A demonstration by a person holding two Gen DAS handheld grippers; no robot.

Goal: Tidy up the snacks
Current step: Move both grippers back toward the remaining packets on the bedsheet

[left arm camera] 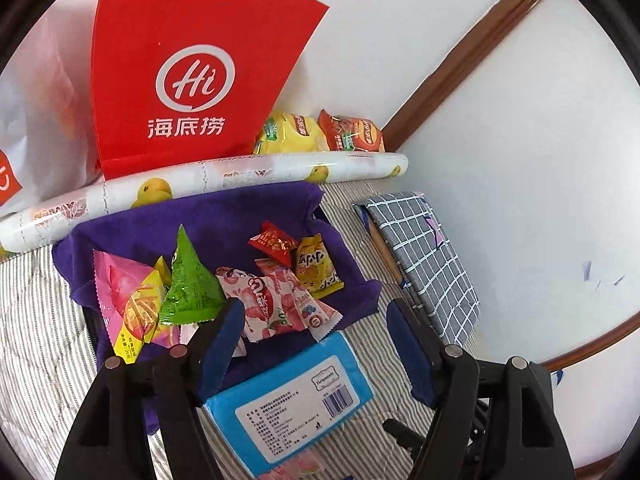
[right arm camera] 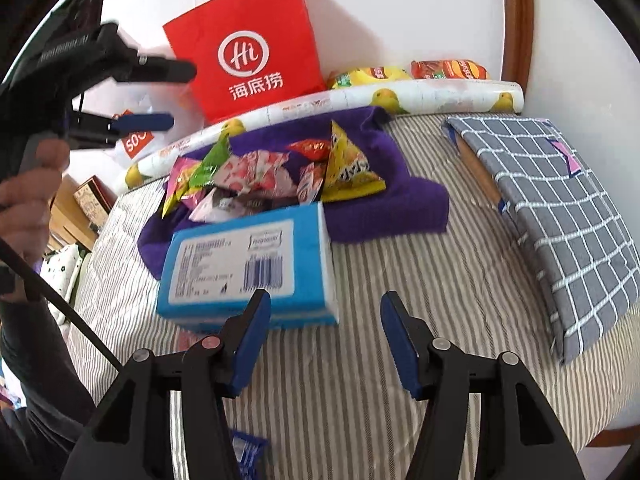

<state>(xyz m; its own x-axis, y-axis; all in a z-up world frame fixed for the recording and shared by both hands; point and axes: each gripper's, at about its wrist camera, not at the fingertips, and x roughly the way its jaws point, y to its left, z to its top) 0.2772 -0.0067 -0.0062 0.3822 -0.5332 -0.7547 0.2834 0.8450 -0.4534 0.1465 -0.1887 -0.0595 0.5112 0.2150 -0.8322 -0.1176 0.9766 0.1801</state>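
Left wrist view — both tools (left arm camera: pixel 316 320) (right arm camera: pixel 324 316) wide, empty — red bag (left arm camera: pixel 180 80) reads "Hi".

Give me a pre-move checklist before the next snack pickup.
1. Left gripper empty, jaws apart: ok.
2. Right gripper empty, jaws apart: ok.
3. Snacks gathered on purple cloth: ok.
4. Blue box lies right in front of the snacks, in the right gripper's way: not ok.
5. Two snack bags behind the roll, not yet on the cloth: not ok.
6. Cloth is lining a container: cannot tell.
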